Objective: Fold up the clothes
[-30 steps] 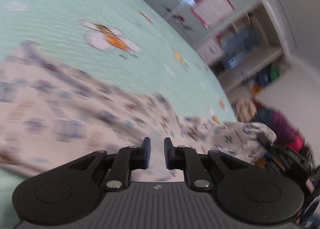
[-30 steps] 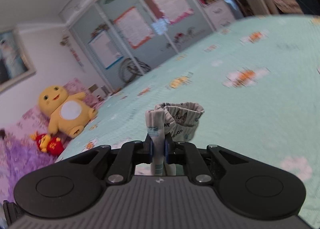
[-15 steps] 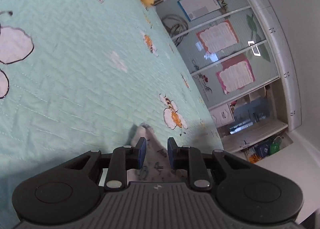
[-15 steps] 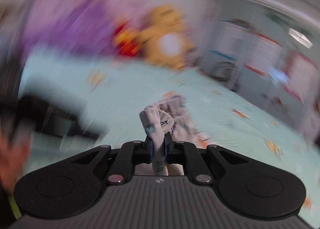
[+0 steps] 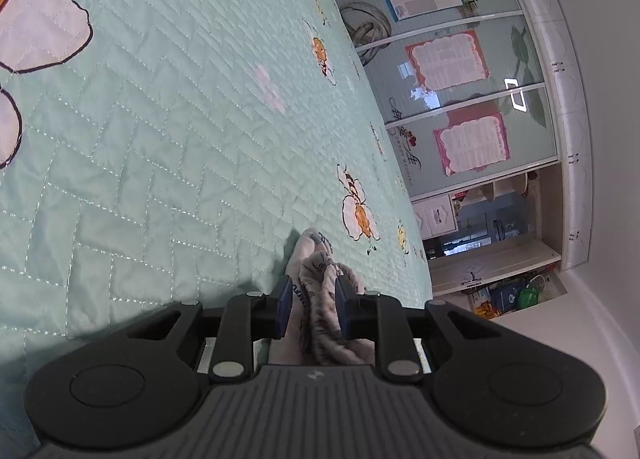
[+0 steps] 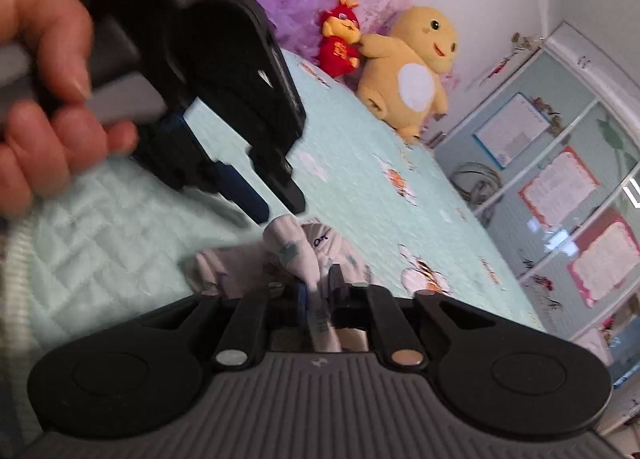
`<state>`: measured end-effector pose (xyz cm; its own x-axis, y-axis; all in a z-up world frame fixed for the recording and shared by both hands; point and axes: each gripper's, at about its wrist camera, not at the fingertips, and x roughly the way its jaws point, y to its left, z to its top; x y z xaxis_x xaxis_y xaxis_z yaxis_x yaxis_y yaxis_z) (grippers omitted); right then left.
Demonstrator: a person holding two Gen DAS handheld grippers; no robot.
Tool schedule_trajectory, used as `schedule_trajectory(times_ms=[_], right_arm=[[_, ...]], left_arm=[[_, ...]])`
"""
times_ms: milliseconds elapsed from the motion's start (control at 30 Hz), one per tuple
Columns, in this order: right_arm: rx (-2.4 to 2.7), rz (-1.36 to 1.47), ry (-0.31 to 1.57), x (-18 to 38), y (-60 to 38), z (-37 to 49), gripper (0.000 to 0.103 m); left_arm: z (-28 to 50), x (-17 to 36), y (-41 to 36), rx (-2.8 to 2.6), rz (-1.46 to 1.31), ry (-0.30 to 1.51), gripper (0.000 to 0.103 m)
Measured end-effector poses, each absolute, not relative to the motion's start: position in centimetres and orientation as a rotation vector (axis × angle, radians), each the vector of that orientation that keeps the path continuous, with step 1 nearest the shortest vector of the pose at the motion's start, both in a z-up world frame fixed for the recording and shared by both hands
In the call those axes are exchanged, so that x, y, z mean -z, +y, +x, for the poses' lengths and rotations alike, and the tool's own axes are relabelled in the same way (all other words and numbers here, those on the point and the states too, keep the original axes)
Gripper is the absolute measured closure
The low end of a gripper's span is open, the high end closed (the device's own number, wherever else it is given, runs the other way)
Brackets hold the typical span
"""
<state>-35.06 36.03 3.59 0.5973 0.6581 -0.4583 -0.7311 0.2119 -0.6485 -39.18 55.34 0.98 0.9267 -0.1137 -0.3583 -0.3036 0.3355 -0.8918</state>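
Two handheld grippers meet over a patterned white garment (image 6: 304,247) bunched on a mint quilt (image 5: 160,139) printed with bees and clouds. The left gripper (image 5: 310,299) has a thick fold of the cloth between its blue pads, which press it from both sides. The right gripper (image 6: 318,291) has a narrow twisted strip of the same garment between its jaws, which are opening; the strip sits against the left pad, with a little gap at the right one. In the right wrist view the left gripper, held by a hand (image 6: 44,91), fills the upper left and hides much of the quilt behind it, its tips just above the cloth. At the far edge of the bed a yellow plush (image 6: 412,71) sits touching a smaller red plush (image 6: 340,43) against a purple wall. Beyond the bed stand glass doors (image 5: 452,91) with pink-bordered sheets, and open shelves (image 5: 488,243) lower down.
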Motion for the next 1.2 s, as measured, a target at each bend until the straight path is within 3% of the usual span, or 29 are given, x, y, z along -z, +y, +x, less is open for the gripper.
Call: schedule_trajectory(times_ms=[33,233,533,567,633,667,867,1200], right_arm=[[-0.978,-0.959,0.092,-3.5,35.8,-35.3,0.077],[-1.024,-0.872,0.091,-4.4,33.2,-36.5,0.054],[-0.978,-0.417,0.394,-9.4,32.4,-30.7,0.057],[-0.966,-0.421,0.410,-9.6,33.2,-29.9,0.057],[-0.943,-0.443,0.439,-9.9,34.9,-28.6,0.073],[-0.943,-0.455,0.459,-9.9,35.6,-28.2,0.075],[-0.966,-0.566,0.613,-10.3,40.4,-25.1,0.079],[-0.964,-0.700,0.705,-9.5,43.3,-23.8,0.079]], left_arm=[[-39.0,-1.1,55.4,-0.127,-1.223,0.394,0.081],[-38.6,-1.3,55.4,-0.133,-1.184,0.402,0.081],[-37.4,-2.0,54.8,-0.139,-1.126,0.377,0.081],[-37.2,-2.1,54.8,-0.140,-1.117,0.382,0.081],[-36.9,-2.3,54.7,-0.144,-1.083,0.386,0.081],[-36.7,-2.5,54.6,-0.146,-1.065,0.387,0.081],[-35.9,-2.2,54.5,-0.154,-1.004,0.413,0.084],[-36.2,-1.0,55.2,-0.097,-1.013,0.447,0.084]])
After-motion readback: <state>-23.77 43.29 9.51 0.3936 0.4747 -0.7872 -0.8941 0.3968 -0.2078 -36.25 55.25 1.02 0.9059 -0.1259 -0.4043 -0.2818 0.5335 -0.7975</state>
